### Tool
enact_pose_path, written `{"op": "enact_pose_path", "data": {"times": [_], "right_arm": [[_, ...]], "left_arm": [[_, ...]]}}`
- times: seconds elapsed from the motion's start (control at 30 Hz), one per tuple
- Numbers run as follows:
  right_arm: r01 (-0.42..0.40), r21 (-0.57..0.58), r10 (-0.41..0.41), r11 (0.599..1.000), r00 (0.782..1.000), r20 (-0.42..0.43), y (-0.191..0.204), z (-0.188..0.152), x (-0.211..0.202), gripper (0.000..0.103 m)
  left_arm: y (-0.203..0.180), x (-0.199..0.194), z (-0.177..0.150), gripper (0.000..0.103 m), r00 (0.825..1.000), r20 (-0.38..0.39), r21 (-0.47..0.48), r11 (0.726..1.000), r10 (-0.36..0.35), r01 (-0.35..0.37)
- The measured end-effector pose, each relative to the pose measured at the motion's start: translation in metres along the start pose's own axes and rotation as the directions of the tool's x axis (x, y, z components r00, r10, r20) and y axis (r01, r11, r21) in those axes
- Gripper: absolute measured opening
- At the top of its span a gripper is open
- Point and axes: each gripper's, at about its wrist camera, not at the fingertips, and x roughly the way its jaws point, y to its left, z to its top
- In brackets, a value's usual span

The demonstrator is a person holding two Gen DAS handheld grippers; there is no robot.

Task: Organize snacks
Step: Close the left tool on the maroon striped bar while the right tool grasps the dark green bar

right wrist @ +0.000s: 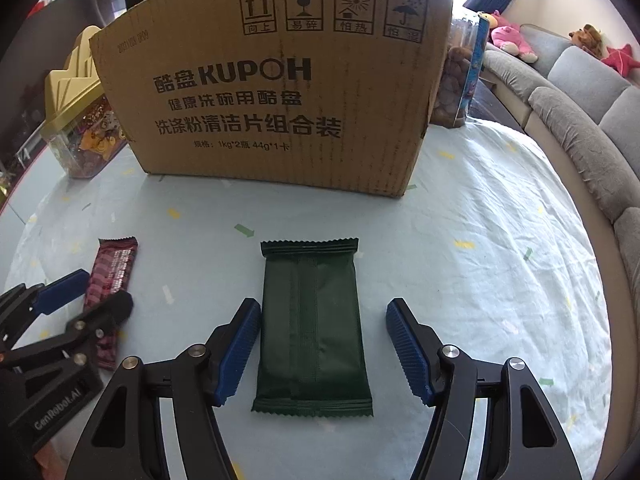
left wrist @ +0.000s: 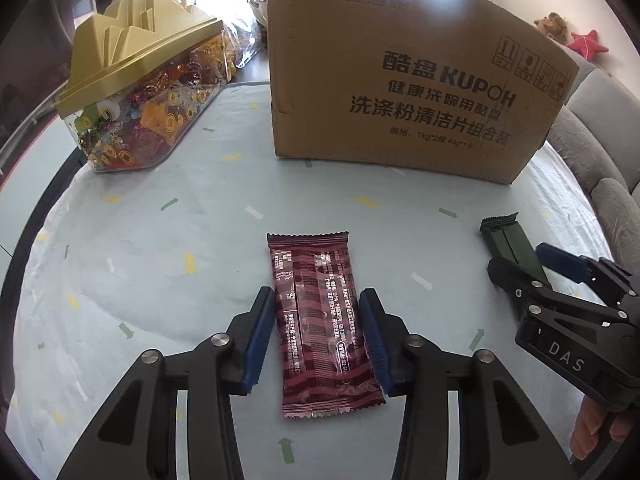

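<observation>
Pickup step. Your left gripper (left wrist: 318,336) pinches the maroon snack packet (left wrist: 320,320) lying flat on the surface (left wrist: 160,240). Right gripper (right wrist: 324,350) straddles the green packet (right wrist: 312,328), jaws not yet closed. Next: close right, lift both toward the cardboard box (right wrist: 280,92).

- A home living room: a grey sofa (right wrist: 580,128) curves right of the cardboard box (right wrist: 280,92).
- Plush toys (right wrist: 512,38) sit on the sofa behind that box.
- A gold-lidded candy jar (left wrist: 136,100) stands left of the box on a cloth-covered table (left wrist: 160,240).
</observation>
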Motion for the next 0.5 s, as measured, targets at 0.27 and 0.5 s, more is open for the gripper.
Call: {"op": "enact_pose_path", "data": {"times": [0.27,0.5], "right_arm": [[-0.007,0.002,0.007,1.0,1.0,-0.003,0.01,-0.001,-0.006,0.045],[-0.033,0.012,0.033,0.999,0.999,0.027,0.011,-0.004,-0.026,0.045]], "left_arm": [[0.009,-0.002,0.001,0.036,1.0,-0.001,-0.026,0.999,-0.025,0.025],[0.003,-0.024,-0.001,0.036,0.998,0.031,-0.008,0.998,-0.056,0.056]]}}
